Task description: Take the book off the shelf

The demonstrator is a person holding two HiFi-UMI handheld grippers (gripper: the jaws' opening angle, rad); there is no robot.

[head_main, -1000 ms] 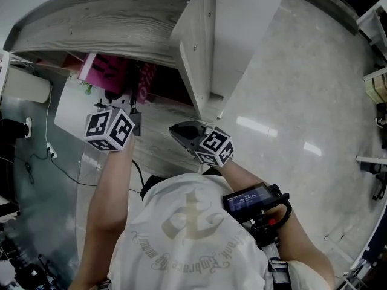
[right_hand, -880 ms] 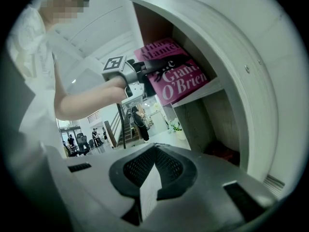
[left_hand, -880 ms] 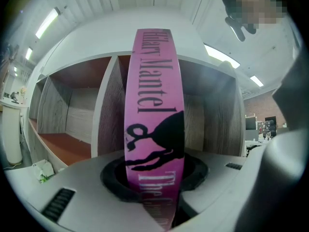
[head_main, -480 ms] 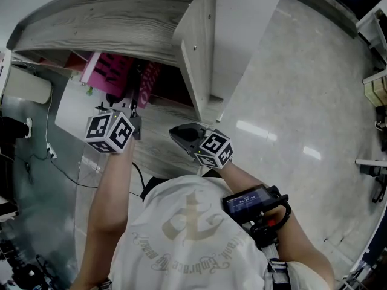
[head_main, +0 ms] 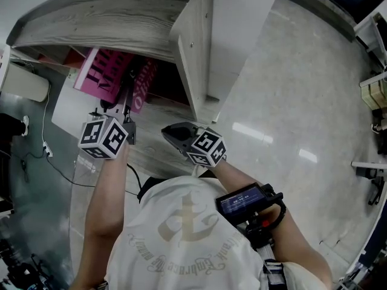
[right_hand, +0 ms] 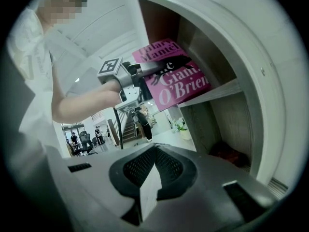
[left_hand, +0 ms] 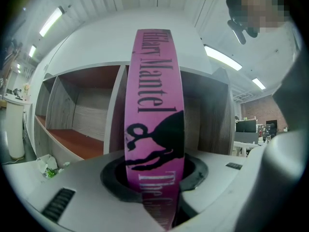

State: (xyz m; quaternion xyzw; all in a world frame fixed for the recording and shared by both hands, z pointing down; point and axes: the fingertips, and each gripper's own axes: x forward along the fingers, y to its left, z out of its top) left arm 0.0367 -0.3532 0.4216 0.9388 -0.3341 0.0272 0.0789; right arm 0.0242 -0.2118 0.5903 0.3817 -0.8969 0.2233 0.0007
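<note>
Nearest the head camera, a white shirt [head_main: 187,234] with an anchor print is seen. A device with a lit screen [head_main: 243,202] is strapped to the right forearm.

Just beyond the chest, the right tool [head_main: 171,133] is held low in front of the shelf [head_main: 121,23]. In the right gripper view, the right tool [right_hand: 147,193] is shown with its jaws brought fully together. Nothing is held between them. It is positioned well clear of the book [head_main: 101,72].

To the left and slightly farther, the left tool [head_main: 127,86] is held higher, at the mouth of a compartment. Its jaws are set partly apart and are clamped on the spine of the book. In the left gripper view, the pink spine [left_hand: 153,105] is seated upright between the jaws and the gap is filled by it.

In the right gripper view, the book [right_hand: 175,76] is presented tilted, with its pink cover and lettering turned toward the camera. It is located partly under the top board and above the shelf board [right_hand: 212,93]. Contact between its lower edge and that board cannot be determined.

Behind the book, compartments with grey wood-grain walls and a reddish-brown base board [left_hand: 72,146] are visible. To the right of the shelf's side panel [head_main: 195,59], a glossy pale floor [head_main: 290,101] is seen.
</note>
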